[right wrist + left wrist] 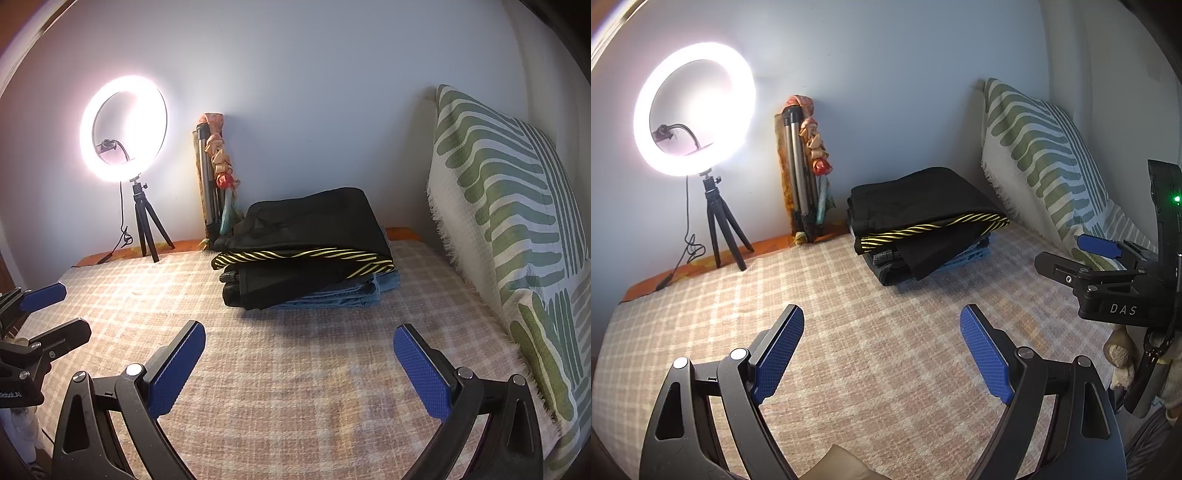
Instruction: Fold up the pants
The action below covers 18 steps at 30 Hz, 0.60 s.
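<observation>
A stack of folded pants (919,218) lies on the checked bed cover (849,295) near the far wall; it shows in the right wrist view too (310,243). Black pants are on top, a black and yellow striped layer under them, blue jeans (354,295) at the bottom. My left gripper (882,332) is open and empty, hovering over the bare cover in front of the stack. My right gripper (299,350) is open and empty, also short of the stack. The right gripper appears at the right edge of the left wrist view (1071,254), and the left gripper at the left edge of the right wrist view (55,314).
A lit ring light on a small black tripod (694,110) stands at the far left by the wall. A folded tripod with cloth (805,170) leans in the corner. A green and white patterned cushion (1045,158) leans on the right wall.
</observation>
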### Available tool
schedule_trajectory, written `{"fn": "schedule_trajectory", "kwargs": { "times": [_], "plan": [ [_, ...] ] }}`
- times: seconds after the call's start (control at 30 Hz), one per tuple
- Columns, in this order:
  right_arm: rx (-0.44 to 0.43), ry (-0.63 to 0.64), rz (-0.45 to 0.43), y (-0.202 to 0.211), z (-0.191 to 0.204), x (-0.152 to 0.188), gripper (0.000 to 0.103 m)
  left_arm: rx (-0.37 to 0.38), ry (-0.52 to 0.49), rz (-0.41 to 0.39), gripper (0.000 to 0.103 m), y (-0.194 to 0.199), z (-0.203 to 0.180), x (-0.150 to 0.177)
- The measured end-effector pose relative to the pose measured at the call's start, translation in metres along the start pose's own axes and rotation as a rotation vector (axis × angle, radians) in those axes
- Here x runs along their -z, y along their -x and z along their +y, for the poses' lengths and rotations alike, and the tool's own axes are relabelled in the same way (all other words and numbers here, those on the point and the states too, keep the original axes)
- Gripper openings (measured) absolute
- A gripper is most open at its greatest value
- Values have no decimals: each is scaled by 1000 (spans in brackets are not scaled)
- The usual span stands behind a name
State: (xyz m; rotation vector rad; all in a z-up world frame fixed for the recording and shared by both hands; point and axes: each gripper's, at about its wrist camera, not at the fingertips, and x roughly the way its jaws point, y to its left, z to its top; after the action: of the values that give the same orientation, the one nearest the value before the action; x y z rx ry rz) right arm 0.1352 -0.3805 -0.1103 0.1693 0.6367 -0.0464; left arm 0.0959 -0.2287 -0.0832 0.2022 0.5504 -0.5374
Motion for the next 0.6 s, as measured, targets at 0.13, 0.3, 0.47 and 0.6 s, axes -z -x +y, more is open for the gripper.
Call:
{"fn": "schedule_trajectory", "kwargs": {
  "times": [0.13, 0.3, 0.47, 0.6],
  "plan": [
    [-1, -3, 1, -1, 0, 0, 103, 0, 1, -1, 87, 0, 0, 0],
    [-4, -6, 2, -1, 0, 0, 103, 0, 0, -1, 87, 0, 0, 0],
    [-4, -9, 4, -1, 1, 1, 103, -2, 2, -1, 87, 0, -2, 0],
    [-6, -11, 5, -1, 1, 2, 103, -1, 3, -2, 87, 0, -2, 0]
  ]
}}
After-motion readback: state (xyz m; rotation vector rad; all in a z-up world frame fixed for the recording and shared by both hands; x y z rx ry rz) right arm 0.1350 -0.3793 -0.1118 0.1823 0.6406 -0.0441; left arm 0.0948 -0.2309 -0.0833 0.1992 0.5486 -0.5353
